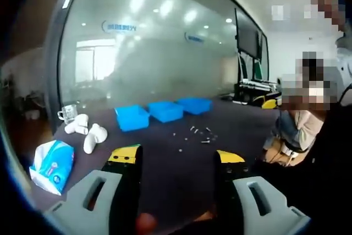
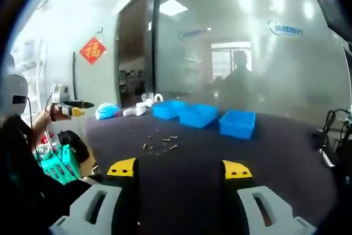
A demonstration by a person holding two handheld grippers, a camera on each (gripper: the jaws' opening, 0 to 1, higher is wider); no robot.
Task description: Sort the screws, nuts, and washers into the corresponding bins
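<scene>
Three blue bins (image 1: 132,118) (image 1: 165,111) (image 1: 195,105) stand in a row at the far side of a dark table (image 1: 165,169). Small screws, nuts and washers (image 1: 199,132) lie scattered in front of them. My left gripper (image 1: 177,156) is open and well short of the hardware, with nothing between its yellow-tipped jaws. In the right gripper view the same bins (image 2: 168,108) (image 2: 198,115) (image 2: 237,123) and loose hardware (image 2: 159,144) lie ahead. My right gripper (image 2: 179,169) is open too, over the table (image 2: 181,202). The left gripper (image 2: 71,107) shows far left, held in a hand.
A tissue pack (image 1: 52,163), white rounded objects (image 1: 88,133) and a glass mug (image 1: 67,114) sit at the table's left end. A person (image 1: 297,130) is at the right edge. A glass wall stands behind the bins. A green object (image 2: 55,163) is beside the table.
</scene>
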